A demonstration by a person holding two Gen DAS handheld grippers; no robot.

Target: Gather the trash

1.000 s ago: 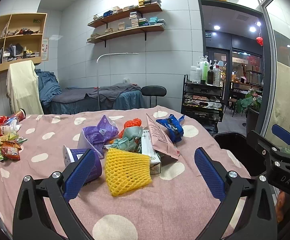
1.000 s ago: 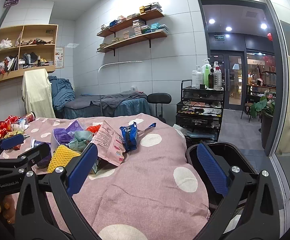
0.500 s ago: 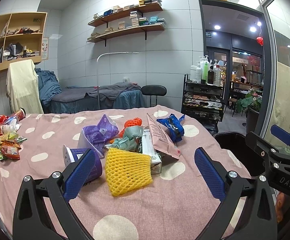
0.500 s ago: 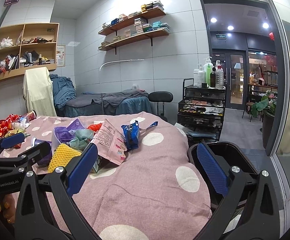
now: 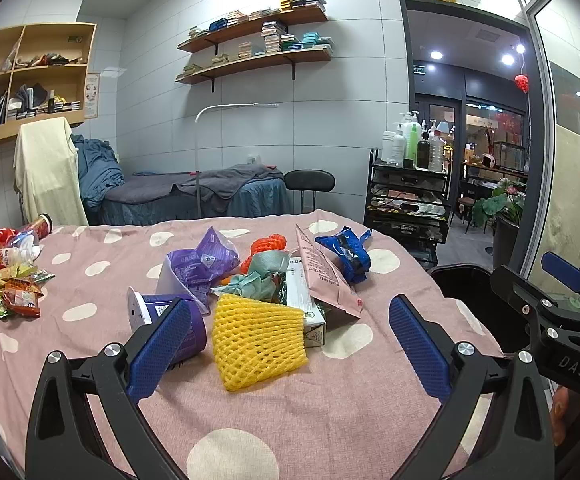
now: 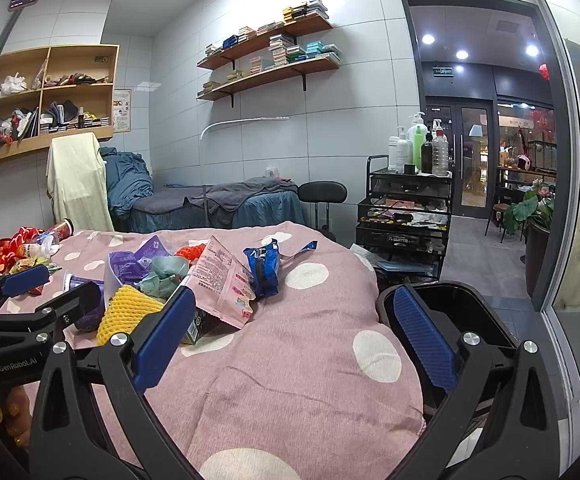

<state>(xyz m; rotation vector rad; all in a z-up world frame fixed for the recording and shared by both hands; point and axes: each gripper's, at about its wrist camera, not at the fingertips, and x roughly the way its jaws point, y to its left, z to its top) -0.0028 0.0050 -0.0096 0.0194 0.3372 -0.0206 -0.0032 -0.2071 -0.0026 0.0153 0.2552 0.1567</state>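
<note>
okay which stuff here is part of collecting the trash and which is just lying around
Job: yellow foam net, purple cup, pink packet, blue wrapper, carton, black bin.
Lying about: bottles, stool, towel, shelf books.

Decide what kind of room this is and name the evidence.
Probably a small massage or beauty treatment room: a treatment bed with grey covers, a black trolley topped with pump bottles, and a glass door to a shop corridor.

Polka-dot bed; trash pile
</note>
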